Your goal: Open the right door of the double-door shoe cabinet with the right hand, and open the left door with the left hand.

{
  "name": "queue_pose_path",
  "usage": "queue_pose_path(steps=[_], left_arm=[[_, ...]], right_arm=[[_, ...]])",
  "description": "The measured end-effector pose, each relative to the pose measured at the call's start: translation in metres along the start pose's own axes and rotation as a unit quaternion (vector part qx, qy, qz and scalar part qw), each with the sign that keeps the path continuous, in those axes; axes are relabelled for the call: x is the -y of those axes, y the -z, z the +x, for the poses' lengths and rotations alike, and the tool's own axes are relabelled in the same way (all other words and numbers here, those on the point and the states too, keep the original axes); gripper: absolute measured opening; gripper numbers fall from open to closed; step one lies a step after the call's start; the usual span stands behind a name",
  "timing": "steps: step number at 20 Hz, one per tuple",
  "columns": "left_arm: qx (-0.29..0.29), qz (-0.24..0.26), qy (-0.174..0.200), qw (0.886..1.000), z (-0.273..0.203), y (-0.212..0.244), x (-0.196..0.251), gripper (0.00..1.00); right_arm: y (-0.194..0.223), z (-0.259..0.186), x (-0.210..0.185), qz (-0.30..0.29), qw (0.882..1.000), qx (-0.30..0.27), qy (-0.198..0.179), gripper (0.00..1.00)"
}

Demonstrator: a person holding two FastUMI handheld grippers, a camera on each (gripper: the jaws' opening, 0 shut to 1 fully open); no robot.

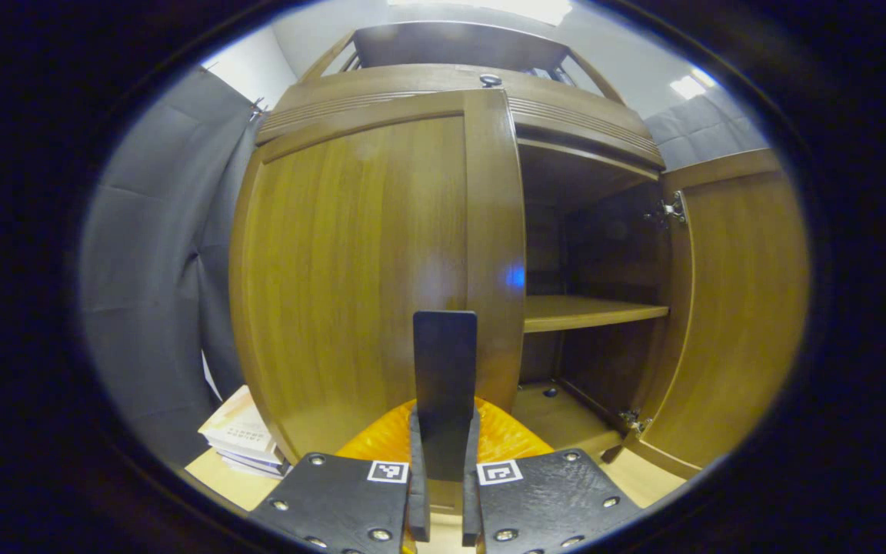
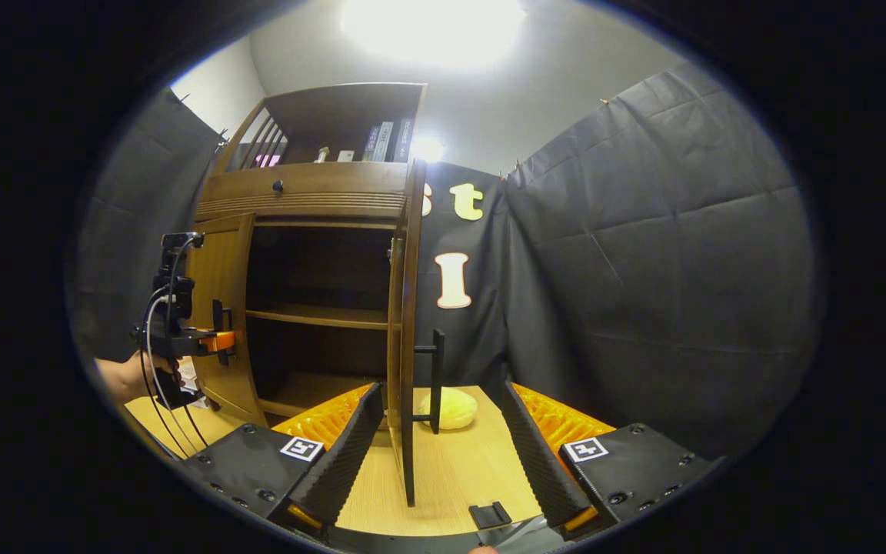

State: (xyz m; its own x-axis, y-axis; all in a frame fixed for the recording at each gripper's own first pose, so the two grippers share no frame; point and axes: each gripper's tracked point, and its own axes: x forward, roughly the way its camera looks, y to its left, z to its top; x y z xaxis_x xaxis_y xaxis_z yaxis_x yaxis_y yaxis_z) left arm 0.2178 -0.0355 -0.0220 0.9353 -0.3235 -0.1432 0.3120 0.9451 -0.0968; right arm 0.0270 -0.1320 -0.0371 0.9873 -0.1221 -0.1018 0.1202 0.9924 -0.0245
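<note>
The wooden shoe cabinet [image 1: 443, 85] stands right in front of me in the left gripper view. Its left door [image 1: 351, 269] is nearly flat against the frame. My left gripper [image 1: 444, 435] is shut on that door's dark vertical handle [image 1: 445, 354]. A hand holds the same gripper [image 2: 216, 338] at the left door [image 2: 220, 292] in the right gripper view. The right door [image 1: 735, 308] is swung wide open and appears edge-on [image 2: 406, 346] in the right gripper view. My right gripper [image 2: 439, 462] is open, with the door's lower edge between its fingers, short of the right handle [image 2: 437, 377].
Inside the cabinet a shelf [image 1: 589, 312] and a dark interior show. A stack of books [image 1: 243, 438] lies on the floor left of the cabinet. A yellow round object [image 2: 451, 408] sits on the wooden floor behind the right door. Black cloth walls [image 2: 643, 292] close the booth.
</note>
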Motion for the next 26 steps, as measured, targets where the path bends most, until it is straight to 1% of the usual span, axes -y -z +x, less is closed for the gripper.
queue_pose_path(steps=[14,16,18,26], left_arm=[[0.001,-0.001,-0.015,1.0,-0.024,-0.02,-0.016,0.17],[0.002,-0.001,-0.017,1.0,-0.034,-0.015,-0.021,0.17],[0.003,-0.002,-0.021,1.0,-0.041,-0.015,-0.026,0.17],[0.005,-0.003,-0.042,0.999,-0.058,-0.011,-0.05,0.17]], right_arm=[[0.015,-0.022,-0.023,0.014,0.999,-0.013,-0.034,0.97],[0.016,-0.023,-0.027,0.021,0.999,-0.015,-0.04,0.99],[0.016,-0.025,-0.032,0.022,0.999,-0.015,-0.045,0.97],[0.018,-0.028,-0.049,0.021,0.997,-0.02,-0.074,0.97]])
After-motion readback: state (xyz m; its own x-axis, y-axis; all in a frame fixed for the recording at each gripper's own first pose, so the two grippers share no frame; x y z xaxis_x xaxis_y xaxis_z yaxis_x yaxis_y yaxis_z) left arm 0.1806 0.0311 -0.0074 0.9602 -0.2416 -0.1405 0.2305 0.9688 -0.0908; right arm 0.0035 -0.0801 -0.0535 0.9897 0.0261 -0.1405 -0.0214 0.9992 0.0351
